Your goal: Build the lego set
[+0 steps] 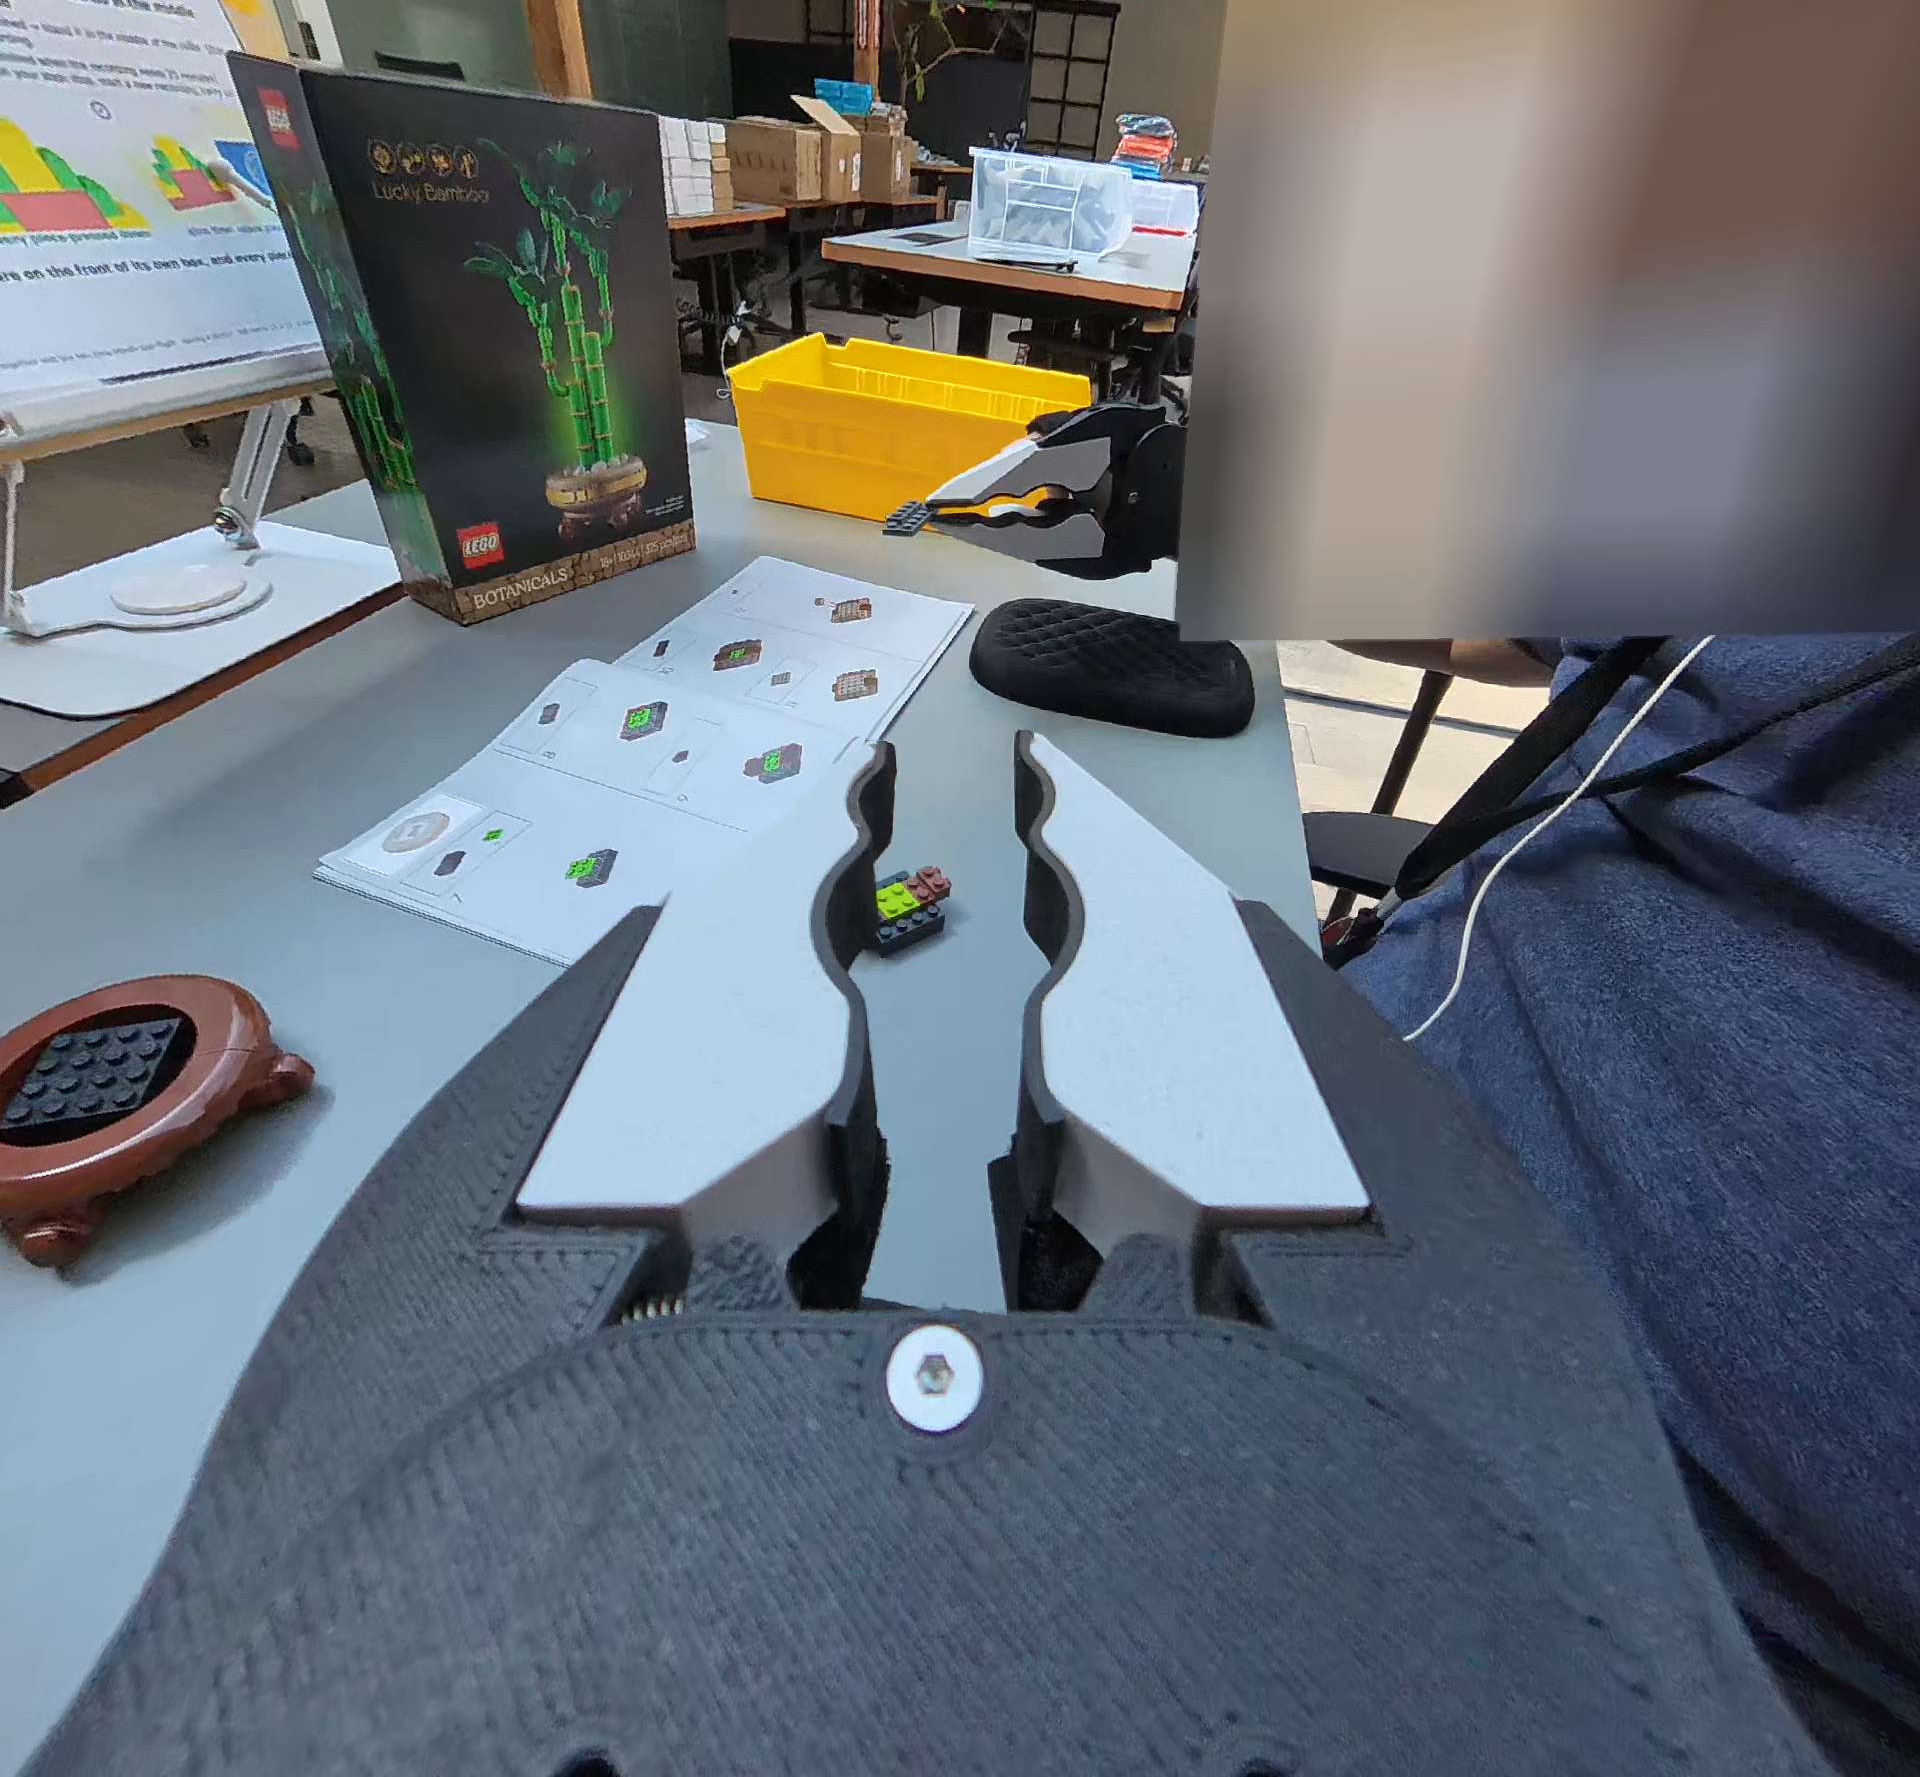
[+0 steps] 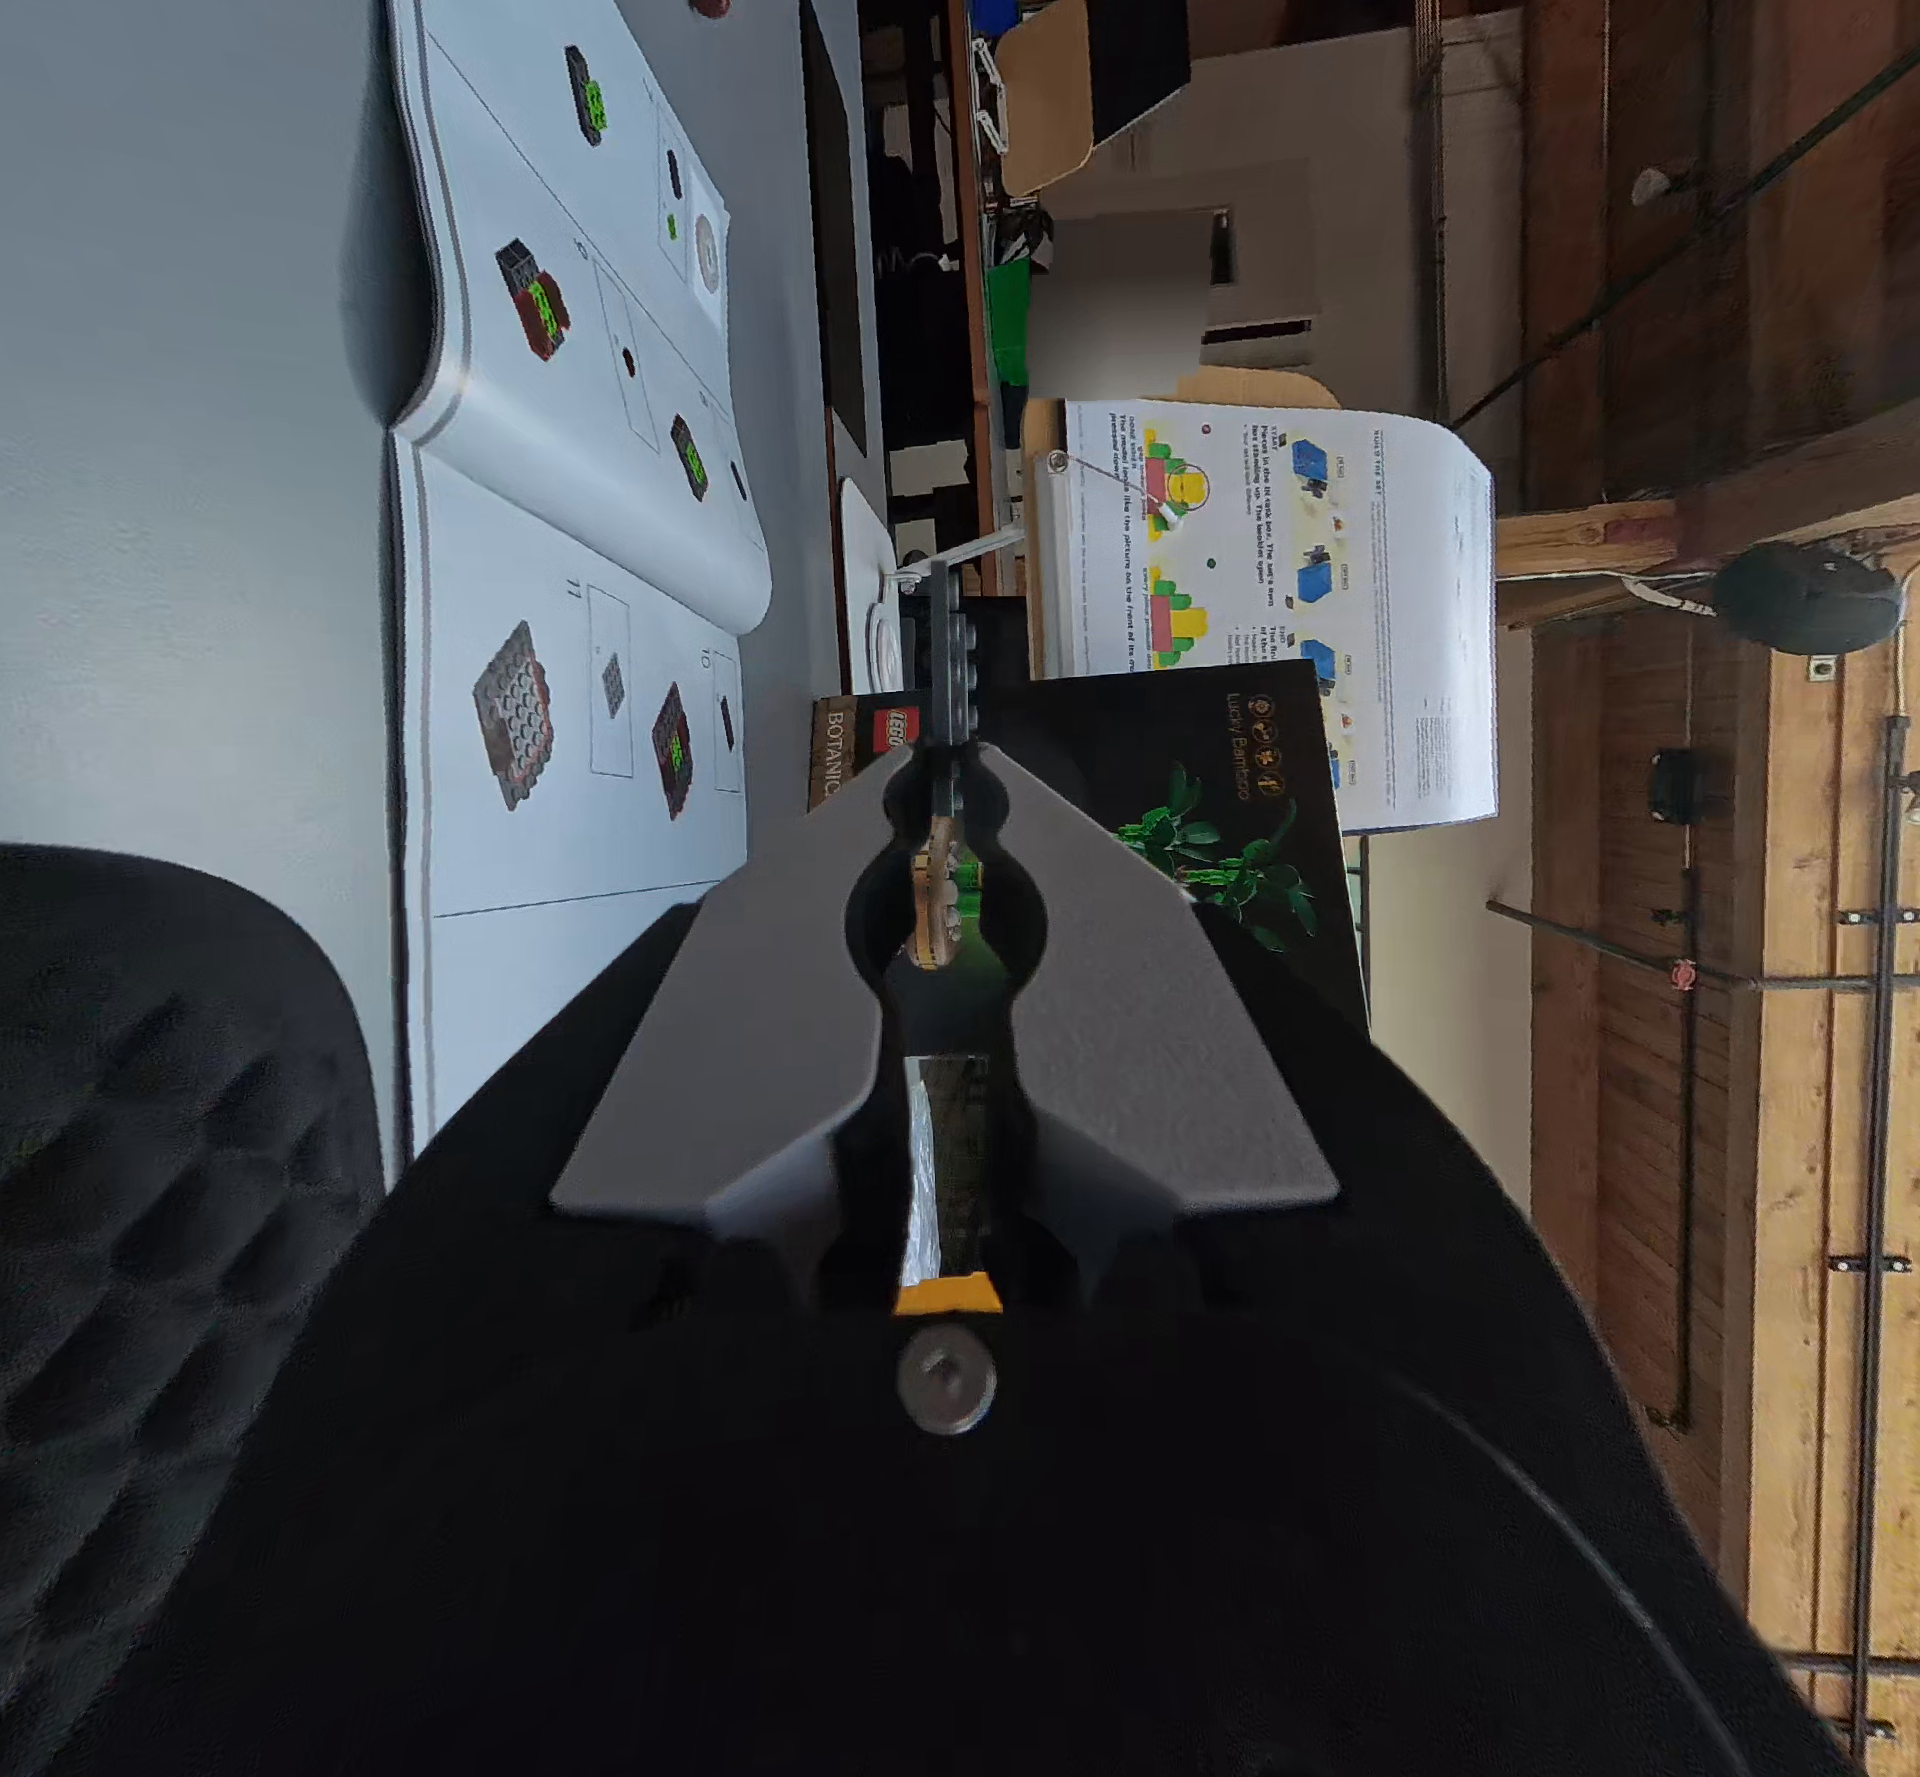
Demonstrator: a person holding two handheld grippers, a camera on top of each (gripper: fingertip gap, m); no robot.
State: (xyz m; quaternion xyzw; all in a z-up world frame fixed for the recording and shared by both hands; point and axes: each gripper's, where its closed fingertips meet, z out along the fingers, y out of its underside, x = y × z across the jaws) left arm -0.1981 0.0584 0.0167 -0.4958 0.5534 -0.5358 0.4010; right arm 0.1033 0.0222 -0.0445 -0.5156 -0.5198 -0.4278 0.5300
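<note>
Grey table (image 1: pixel 260 854) in workshop; open instruction booklet (image 1: pixel 644 751) lies flat as landmark. Small brick assembly (image 1: pixel 912 904) just beside booklet's near corner, between spread fingers of left gripper (image 1: pixel 954 771), which grasps nothing. Right gripper (image 2: pixel 948 759) raised past booklet's far edge, clamped on dark grey plate (image 2: pixel 952 657). Set box (image 1: pixel 488 335) upright behind booklet; brown round base (image 1: pixel 114 1093) well left.

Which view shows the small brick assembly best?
Left wrist view: the small brick assembly sits on the table, framed between the open left gripper fingers, lime, brown and dark bricks visible. Right wrist view doesn't show it.
</note>
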